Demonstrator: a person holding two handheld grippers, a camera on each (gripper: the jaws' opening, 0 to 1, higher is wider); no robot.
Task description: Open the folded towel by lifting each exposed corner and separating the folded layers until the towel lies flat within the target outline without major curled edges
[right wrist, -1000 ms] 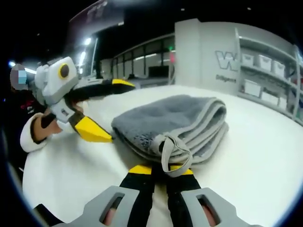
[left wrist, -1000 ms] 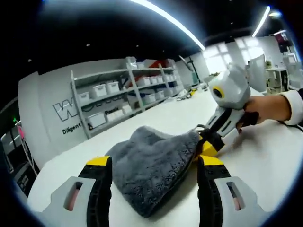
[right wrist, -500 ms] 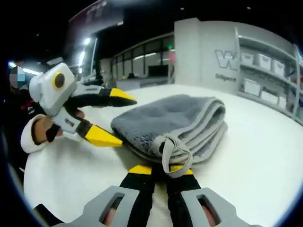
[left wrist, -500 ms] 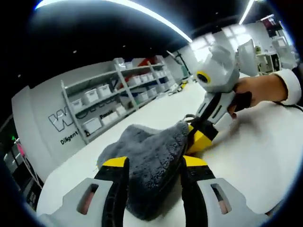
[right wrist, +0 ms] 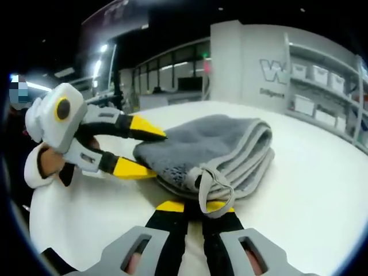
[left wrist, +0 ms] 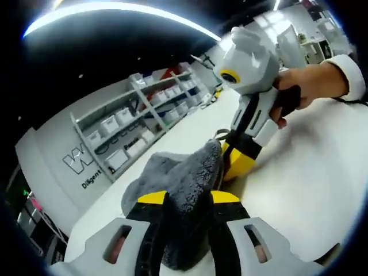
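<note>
A grey plush towel (right wrist: 213, 141), folded into several layers, lies on the white table (right wrist: 310, 172). My right gripper (right wrist: 194, 206) is shut on the towel's near corner, where a grey edge loop (right wrist: 215, 192) curls over the yellow tips. In the left gripper view the towel (left wrist: 172, 172) bulges up between my left gripper's (left wrist: 188, 198) yellow-tipped jaws, which press on it from both sides. The right gripper view shows the left gripper (right wrist: 158, 154) with one jaw on top of the towel's left edge and one at its underside. The right gripper (left wrist: 236, 163) holds the towel's far corner in the left gripper view.
White table (left wrist: 299, 172) stretches around the towel. Shelves with white bins (left wrist: 144, 123) stand along the wall beyond the table, also as shelves (right wrist: 328, 75) at right. A hand (left wrist: 305, 86) holds the right gripper; another hand (right wrist: 49, 164) holds the left one.
The left gripper's jaws have narrowed from wide open to pressing on the towel's edge, and the left camera has moved in and tilted. The right gripper stays shut on its corner.
</note>
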